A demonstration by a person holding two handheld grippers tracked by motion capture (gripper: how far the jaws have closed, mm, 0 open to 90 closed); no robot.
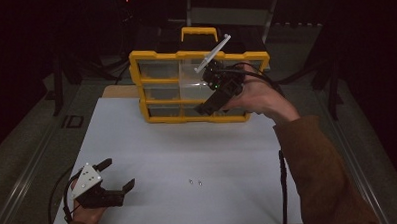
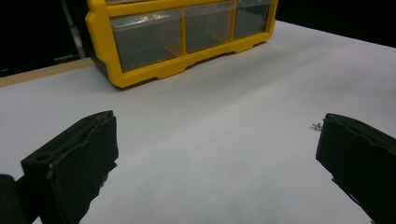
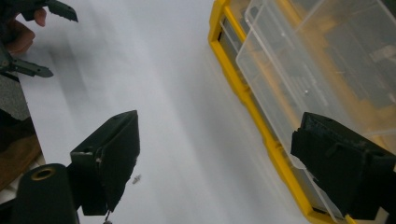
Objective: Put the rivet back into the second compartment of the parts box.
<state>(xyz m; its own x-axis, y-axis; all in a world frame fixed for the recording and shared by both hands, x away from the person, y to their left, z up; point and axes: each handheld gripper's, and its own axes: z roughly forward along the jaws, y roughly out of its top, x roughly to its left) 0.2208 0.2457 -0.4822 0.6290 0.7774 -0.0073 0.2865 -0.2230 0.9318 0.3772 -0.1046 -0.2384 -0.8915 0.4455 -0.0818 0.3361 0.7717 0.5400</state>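
Two grippers appear in the high view: the right gripper (image 1: 213, 89), jaws spread, hangs before the upright yellow organizer (image 1: 154, 57), whose clear drawer (image 1: 192, 74) juts out toward the person; the left gripper (image 1: 117, 174), jaws spread and empty, rests at the table's (image 1: 152, 143) near-left corner. Left gripper view: two small screws (image 2: 317, 125) lie on the table beside the far jaw. Right gripper view: the drawer's contents cannot be told.

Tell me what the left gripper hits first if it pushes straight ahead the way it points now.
Probably bare white table, then the yellow organizer at the far edge. The left gripper is open; the small screws lie off near one jaw. Depth is hard to judge.
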